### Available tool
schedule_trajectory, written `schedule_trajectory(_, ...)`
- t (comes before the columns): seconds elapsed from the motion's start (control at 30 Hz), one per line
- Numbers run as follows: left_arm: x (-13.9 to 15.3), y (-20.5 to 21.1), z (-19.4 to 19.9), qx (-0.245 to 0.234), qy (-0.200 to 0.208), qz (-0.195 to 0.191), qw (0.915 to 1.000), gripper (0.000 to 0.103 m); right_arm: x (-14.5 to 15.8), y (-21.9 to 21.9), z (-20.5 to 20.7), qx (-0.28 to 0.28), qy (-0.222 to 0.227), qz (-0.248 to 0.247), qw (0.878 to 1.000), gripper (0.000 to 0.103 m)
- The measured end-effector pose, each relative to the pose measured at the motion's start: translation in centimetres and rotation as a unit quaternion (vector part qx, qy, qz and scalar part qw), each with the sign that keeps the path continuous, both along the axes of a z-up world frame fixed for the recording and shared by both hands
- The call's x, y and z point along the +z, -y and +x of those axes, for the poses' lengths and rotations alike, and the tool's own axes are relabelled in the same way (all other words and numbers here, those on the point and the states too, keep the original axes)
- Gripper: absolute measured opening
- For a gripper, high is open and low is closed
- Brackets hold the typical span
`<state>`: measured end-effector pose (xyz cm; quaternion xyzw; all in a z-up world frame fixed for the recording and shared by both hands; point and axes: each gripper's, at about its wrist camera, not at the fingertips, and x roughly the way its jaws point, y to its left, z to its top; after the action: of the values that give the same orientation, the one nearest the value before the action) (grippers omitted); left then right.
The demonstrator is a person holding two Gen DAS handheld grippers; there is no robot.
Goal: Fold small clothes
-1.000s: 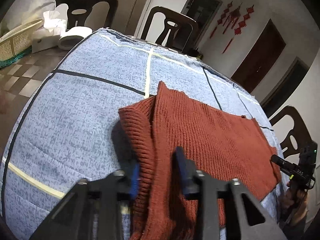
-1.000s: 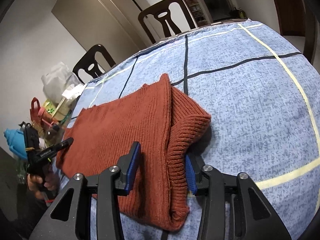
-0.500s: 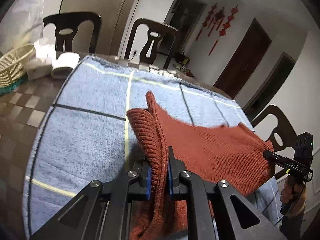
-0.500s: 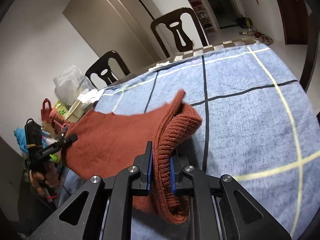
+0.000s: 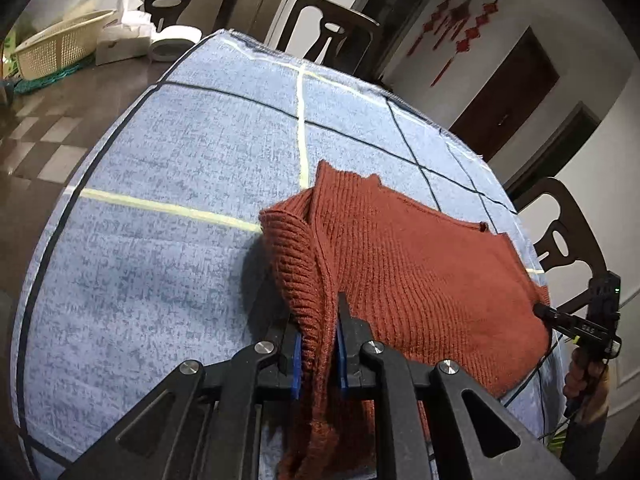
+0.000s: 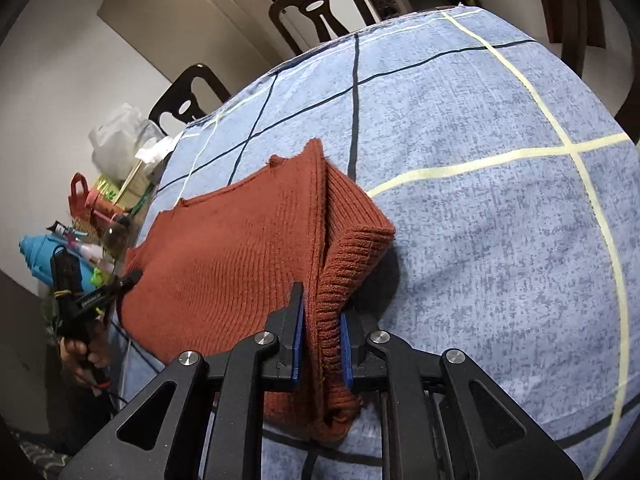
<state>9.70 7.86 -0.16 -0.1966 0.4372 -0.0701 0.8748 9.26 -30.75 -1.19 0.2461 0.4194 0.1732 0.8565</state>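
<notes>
Two tools grip one rust-red knitted sweater point(image 5: 420, 272) by opposite ends. The left tool point(image 5: 318, 350) is clenched on a bunched ribbed edge, with the knit spreading away toward 2 o'clock in its view. The right tool point(image 6: 320, 350) is clenched on the other ribbed edge, and the body stretches toward 10 o'clock. The sweater is folded double, lying over a blue cloth point(image 6: 500, 200) with dark and pale lines on the counter. Dark chairs point(image 5: 328, 36) stand at 12 o'clock.
</notes>
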Motion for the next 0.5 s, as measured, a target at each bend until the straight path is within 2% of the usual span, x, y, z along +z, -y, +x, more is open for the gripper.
schedule_trajectory(0.03, 0.2, 0.0, 0.0, 0.001, 0.001, 0.002, 1.0000, 0.019, 0.2, 0.0, -0.2, -0.008, 0.002, -0.005, 1.000, 0.023)
schedule_trajectory(0.13, 0.8, 0.2, -0.3, 0.002, 0.006, 0.020, 0.9998, 0.020, 1.0, 0.0, -1.6, -0.017, 0.017, -0.021, 0.999, 0.023)
schedule_trajectory(0.33, 2.9, 0.2, -3.2, 0.023, 0.042, 0.058, 0.9971, 0.021, 3.0, -1.5, -5.2, -0.026, 0.059, -0.106, 0.992, 0.023)
schedule_trajectory(0.43, 4.0, 1.3, -4.4, 0.010, 0.066, 0.068, 0.9955, 0.021, 4.2, -3.3, -6.6, -0.010, 0.093, -0.126, 0.988, 0.023)
schedule_trajectory(0.5, 4.5, 2.4, -5.1, -0.010, 0.083, 0.063, 0.9945, 0.021, 3.9, -4.5, -6.9, 0.007, 0.099, -0.134, 0.986, 0.023)
